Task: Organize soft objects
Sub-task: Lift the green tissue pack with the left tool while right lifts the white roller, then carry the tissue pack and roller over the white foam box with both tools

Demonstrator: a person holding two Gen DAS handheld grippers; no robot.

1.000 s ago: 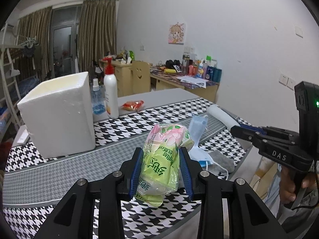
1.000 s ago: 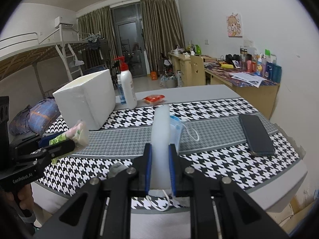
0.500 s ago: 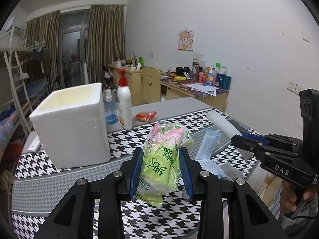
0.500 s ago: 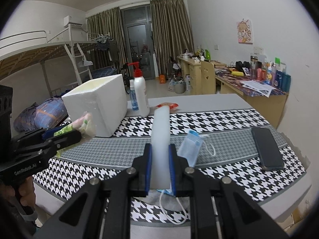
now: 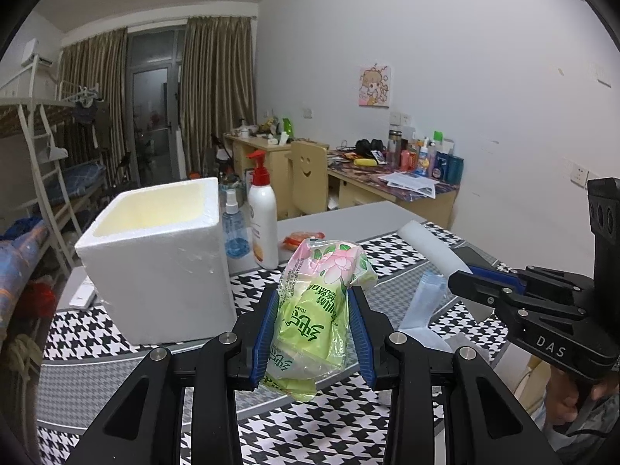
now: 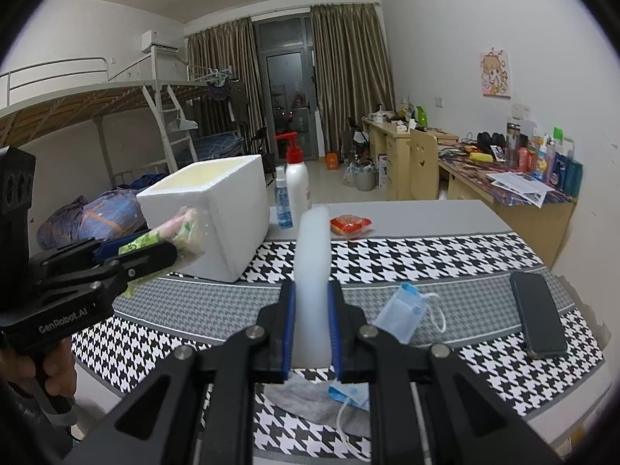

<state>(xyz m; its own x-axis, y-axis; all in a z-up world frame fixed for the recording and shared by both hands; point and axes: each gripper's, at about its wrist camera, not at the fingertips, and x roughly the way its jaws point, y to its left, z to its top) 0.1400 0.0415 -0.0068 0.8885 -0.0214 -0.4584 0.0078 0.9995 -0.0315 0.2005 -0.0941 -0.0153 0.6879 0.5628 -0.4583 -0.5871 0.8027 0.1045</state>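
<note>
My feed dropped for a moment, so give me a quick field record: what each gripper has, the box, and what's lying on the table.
left gripper: shut on green tissue pack, held above the table
right gripper: shut on white foam piece
foam box: open top, inside not visible
on table: face mask, dark phone, grey cloth
behind box: pump bottle, spray bottle

A grey table (image 6: 426,213) draped with a black-and-white houndstooth cloth (image 6: 387,250) carries an open white foam box (image 6: 217,209), a white pump bottle with a red nozzle (image 6: 297,190) and a small blue spray bottle (image 6: 283,205) beside it. A red snack packet (image 6: 350,225) lies behind; two blue face masks (image 6: 403,310), a grey cloth (image 6: 310,399) and a black phone (image 6: 540,319) rest nearer.
</note>
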